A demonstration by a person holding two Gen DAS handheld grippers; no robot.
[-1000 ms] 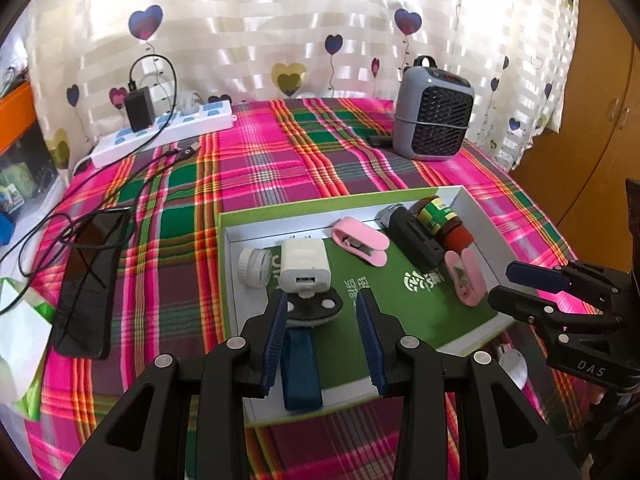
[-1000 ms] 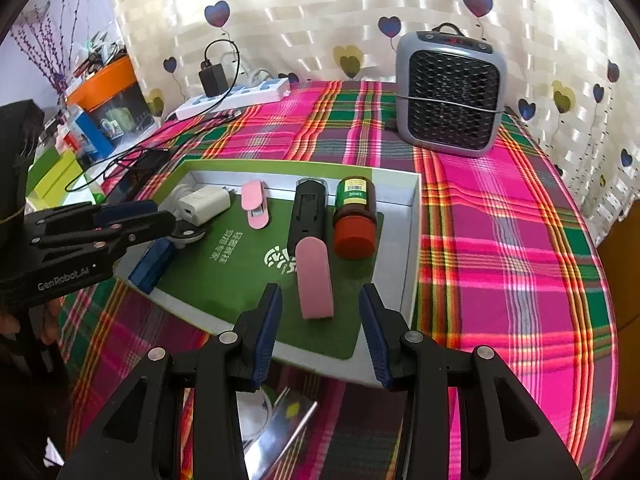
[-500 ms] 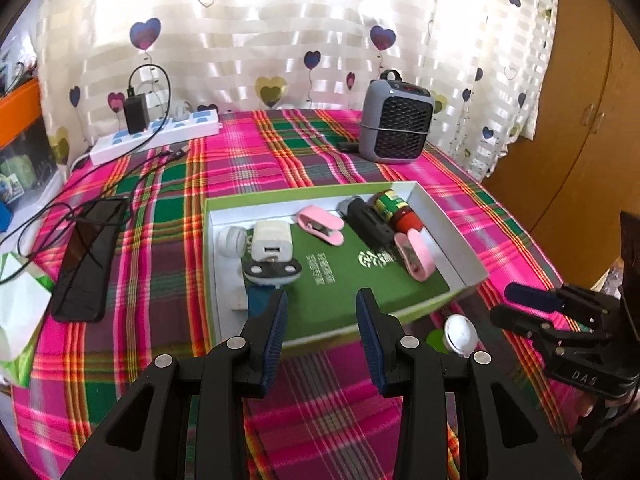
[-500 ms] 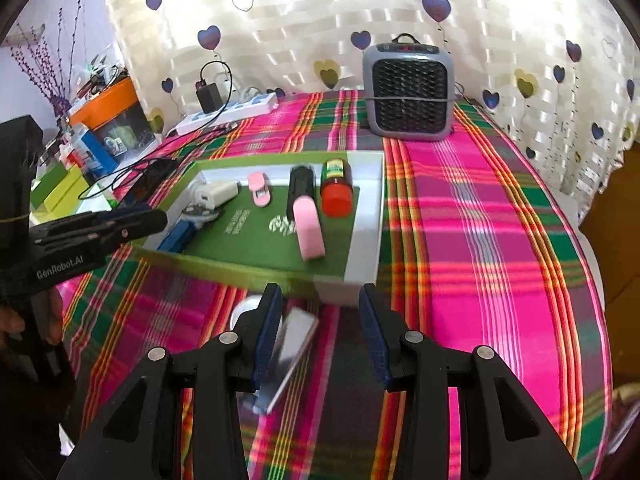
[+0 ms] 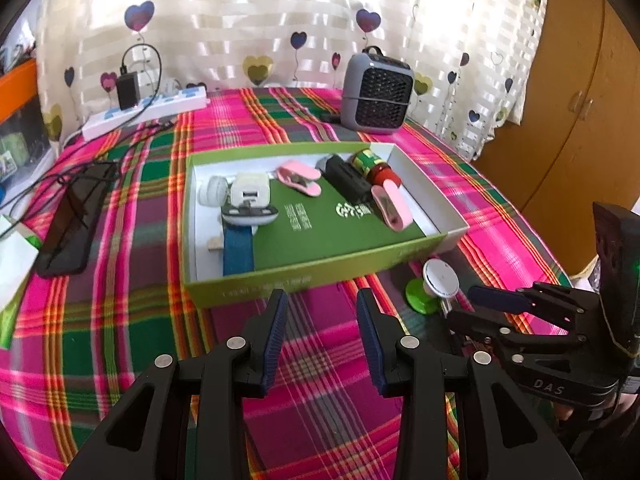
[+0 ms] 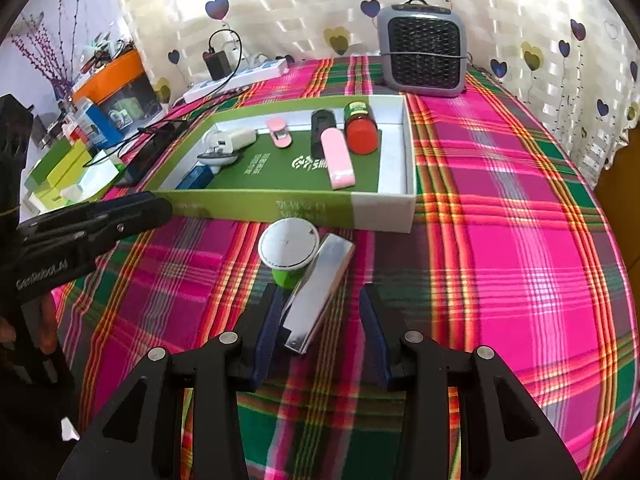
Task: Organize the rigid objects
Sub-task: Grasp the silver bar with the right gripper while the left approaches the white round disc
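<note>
Both my grippers have drawn back from the green tray (image 5: 304, 280), left gripper (image 5: 322, 336) and right gripper (image 6: 320, 334) parted and empty; most items sit inside, while the round white disc (image 6: 288, 246) and, at five o'clock of it, a silver bar (image 6: 318, 292), perhaps metal and hidden from my left camera, wait outside.

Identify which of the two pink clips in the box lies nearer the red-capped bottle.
The larger pink clip, right beside the red-capped bottle; the smaller pink clip lies beyond the black device.

Both tongs are matte black plastic with ribbed blue pads and round silver screws. The left tongs (image 5: 322, 336) read "GenRobot.AI" in white; the right tongs (image 6: 320, 330) read "DAS".
</note>
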